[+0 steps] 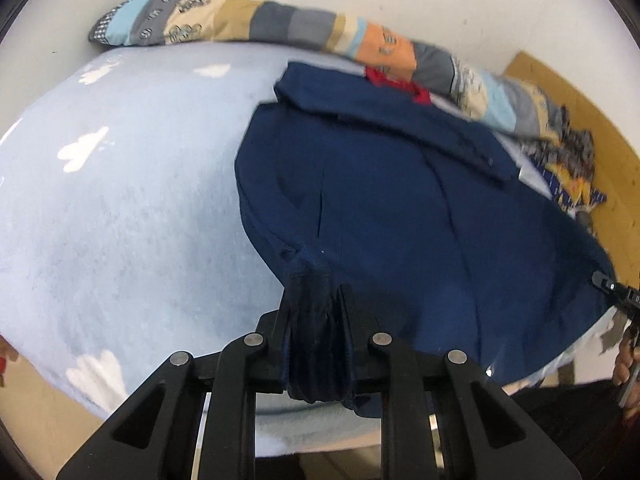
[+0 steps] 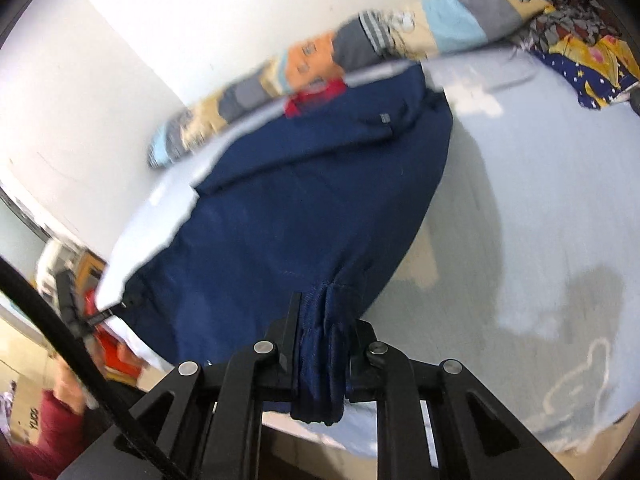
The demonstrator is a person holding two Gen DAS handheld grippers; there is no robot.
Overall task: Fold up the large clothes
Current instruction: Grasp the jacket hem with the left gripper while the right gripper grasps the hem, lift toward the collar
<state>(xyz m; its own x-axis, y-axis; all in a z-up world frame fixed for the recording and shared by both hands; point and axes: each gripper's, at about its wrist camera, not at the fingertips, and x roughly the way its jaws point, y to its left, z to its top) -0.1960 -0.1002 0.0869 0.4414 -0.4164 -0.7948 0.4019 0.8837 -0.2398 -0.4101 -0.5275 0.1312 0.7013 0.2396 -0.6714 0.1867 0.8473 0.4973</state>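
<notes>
Pale blue bed sheet w/ white cloud shapes (image 1: 120, 208) covers the bed, a long patchwork bolster in blue, grey, tan & orange (image 1: 248, 20) along the far wall. Large navy blue fabric garment (image 1: 400, 208) lies spread on the sheet right of centre, far part already doubled over, a red bit of cloth (image 1: 400, 84) at its far edge. Near hem is off the sheet: left gripper (image 1: 314, 300) pinches a bunched wad of hem at the near-left corner, right gripper (image 2: 322, 312) pinches the near-right corner (image 2: 322, 340) same way, cloth gathered thick btwn both pairs of fingers.

Risks, prob: grip is on a crumpled wad, not a flat edge, so layers may slip out unevenly mid-carry. Uneven hand height or pace would skew the fold line. Overshoot far side could catch the bolster.
</notes>
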